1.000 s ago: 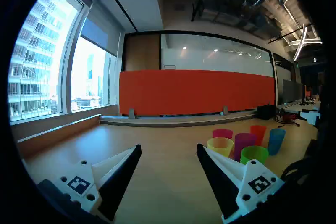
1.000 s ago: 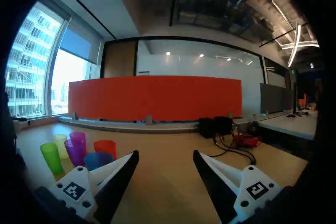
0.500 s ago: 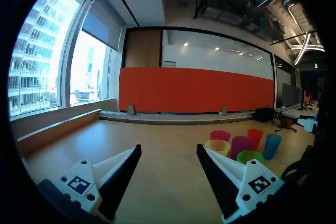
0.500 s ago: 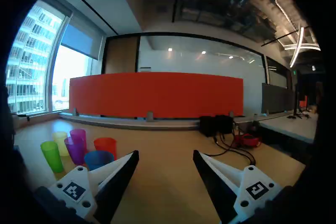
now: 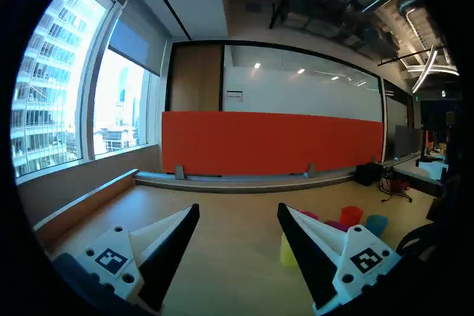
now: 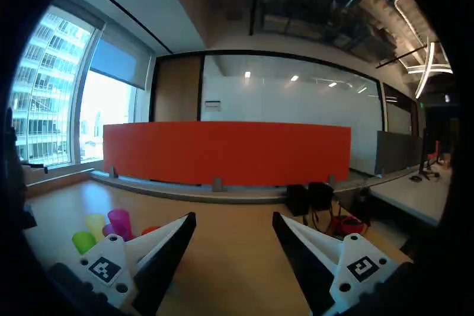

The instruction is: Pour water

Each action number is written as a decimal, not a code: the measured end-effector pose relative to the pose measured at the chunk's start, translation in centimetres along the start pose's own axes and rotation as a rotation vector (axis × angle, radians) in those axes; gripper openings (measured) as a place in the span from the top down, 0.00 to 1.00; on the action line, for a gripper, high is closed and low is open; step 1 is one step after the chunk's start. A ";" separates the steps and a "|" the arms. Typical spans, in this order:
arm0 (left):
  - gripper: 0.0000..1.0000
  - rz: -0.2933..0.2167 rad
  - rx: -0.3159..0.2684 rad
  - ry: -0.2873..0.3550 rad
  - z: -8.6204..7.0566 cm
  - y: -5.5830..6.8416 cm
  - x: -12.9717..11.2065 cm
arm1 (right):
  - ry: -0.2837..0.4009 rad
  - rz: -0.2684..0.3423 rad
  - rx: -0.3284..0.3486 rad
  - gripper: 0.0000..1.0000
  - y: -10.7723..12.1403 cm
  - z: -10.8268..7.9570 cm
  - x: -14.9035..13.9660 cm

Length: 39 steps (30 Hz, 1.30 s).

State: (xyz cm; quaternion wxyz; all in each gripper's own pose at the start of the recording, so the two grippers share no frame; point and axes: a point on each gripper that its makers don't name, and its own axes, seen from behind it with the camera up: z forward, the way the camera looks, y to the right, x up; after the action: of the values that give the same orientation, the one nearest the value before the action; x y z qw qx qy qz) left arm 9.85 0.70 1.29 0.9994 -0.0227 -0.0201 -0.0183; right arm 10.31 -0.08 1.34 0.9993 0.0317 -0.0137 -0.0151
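Several coloured plastic cups stand grouped on a wooden table. In the left gripper view a yellow cup (image 5: 287,252), a red cup (image 5: 351,215) and a blue cup (image 5: 375,224) peek out around my right finger. My left gripper (image 5: 238,227) is open with nothing between its fingers. In the right gripper view a green cup (image 6: 83,241), a yellow cup (image 6: 95,224) and a magenta cup (image 6: 121,222) sit low at the left, beside my left finger. My right gripper (image 6: 234,230) is also open and holds nothing. Both grippers hover above the table, short of the cups.
An orange partition (image 5: 269,141) runs along the table's far edge. Black boxes and tangled cables (image 6: 324,203) lie at the right. Large windows (image 5: 53,96) line the left side. Bare wooden tabletop (image 6: 237,257) stretches ahead of both grippers.
Both views have tilted upward, so the cups sit lower in frame and are partly hidden behind the fingers. Both grippers stay open.
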 end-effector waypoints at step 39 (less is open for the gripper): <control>0.02 0.010 -0.253 0.016 2.3 5.2 12.1 | -0.002 -0.009 0.233 0.00 -3.3 1.9 11.2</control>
State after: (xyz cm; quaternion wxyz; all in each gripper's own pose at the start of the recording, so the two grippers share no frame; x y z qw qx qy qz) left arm 21.99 5.53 3.82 0.9887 -0.1486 -0.0096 -0.0157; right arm 21.32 -3.80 3.35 0.9887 0.1478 -0.0164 -0.0179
